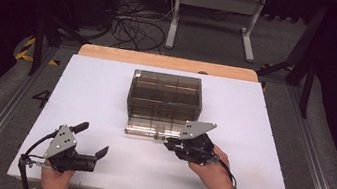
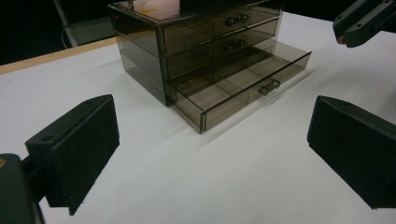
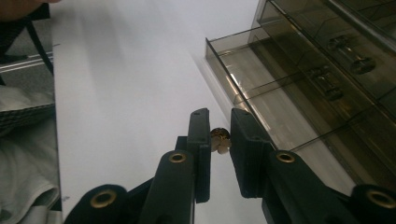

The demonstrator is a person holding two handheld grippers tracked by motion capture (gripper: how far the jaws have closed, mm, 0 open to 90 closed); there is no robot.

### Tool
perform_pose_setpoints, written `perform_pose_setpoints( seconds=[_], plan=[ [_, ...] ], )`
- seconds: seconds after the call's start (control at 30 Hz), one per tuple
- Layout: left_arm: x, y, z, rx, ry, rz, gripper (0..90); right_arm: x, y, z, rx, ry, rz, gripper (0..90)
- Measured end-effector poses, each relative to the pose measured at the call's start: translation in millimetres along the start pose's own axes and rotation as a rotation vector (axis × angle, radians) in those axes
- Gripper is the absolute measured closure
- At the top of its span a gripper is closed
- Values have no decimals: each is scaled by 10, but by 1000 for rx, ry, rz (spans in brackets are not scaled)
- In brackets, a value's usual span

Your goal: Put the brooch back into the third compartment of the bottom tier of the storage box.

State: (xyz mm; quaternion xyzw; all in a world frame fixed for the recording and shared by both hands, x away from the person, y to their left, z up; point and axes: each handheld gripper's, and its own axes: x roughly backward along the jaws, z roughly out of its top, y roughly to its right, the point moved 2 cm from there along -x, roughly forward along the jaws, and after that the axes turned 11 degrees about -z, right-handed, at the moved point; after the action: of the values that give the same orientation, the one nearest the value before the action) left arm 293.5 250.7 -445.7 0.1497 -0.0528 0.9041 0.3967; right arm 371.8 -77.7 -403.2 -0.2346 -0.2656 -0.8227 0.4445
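Right fingers: the right gripper [image 3: 219, 140], low in the middle of the right gripper view, is closing its fingers [image 3: 200, 144] on the small knob [image 3: 220, 139] of the bottom drawer; the pads are pinching it from both sides, probably so the drawer can be slid by its handle.
Left fingers: the left gripper [image 2: 210, 154] is standing wide open across the bottom of the left gripper view, holding nothing, its fingers [image 2: 84, 144] hanging over bare surface [image 2: 196, 186]; it is likely waiting clear of the work.
Hands: in the high view the right hand [image 1: 213, 169] is reaching in from the lower middle toward the drawer front, while the left hand [image 1: 56, 174] is resting at the lower left, well apart.
Bottom drawer: the bottom drawer [image 2: 233, 86] is sticking out from the cabinet toward the person, its divided compartments looking empty.
Cabinet: the smoky transparent drawer cabinet [image 1: 165, 96] is sitting near the middle of the white surface, its two upper drawers [image 2: 219, 32] shut.
Beyond: a wooden table edge [image 1: 168, 62], cables [image 1: 136, 29] and a white stand [image 1: 216, 15] are lying toward the top of the high view.
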Motion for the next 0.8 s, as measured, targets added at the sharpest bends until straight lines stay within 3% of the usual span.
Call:
perform_pose_setpoints(
  seconds=[0.17,0.27,0.47,0.53,0.8],
  plan=[
    [4,-5,1,-3,3,3,33,9,81,20,-19,13,-19,789],
    [1,-3,1,-4,2,2,32,19,132,24,-54,24,-19,789],
    [4,-2,2,-4,3,4,33,0,183,17,-55,34,-39,789],
    [7,-1,4,-6,4,6,33,-14,204,12,-89,49,-67,788],
    [11,-6,2,-6,3,3,34,-58,309,-40,-113,44,-132,788]
  ],
)
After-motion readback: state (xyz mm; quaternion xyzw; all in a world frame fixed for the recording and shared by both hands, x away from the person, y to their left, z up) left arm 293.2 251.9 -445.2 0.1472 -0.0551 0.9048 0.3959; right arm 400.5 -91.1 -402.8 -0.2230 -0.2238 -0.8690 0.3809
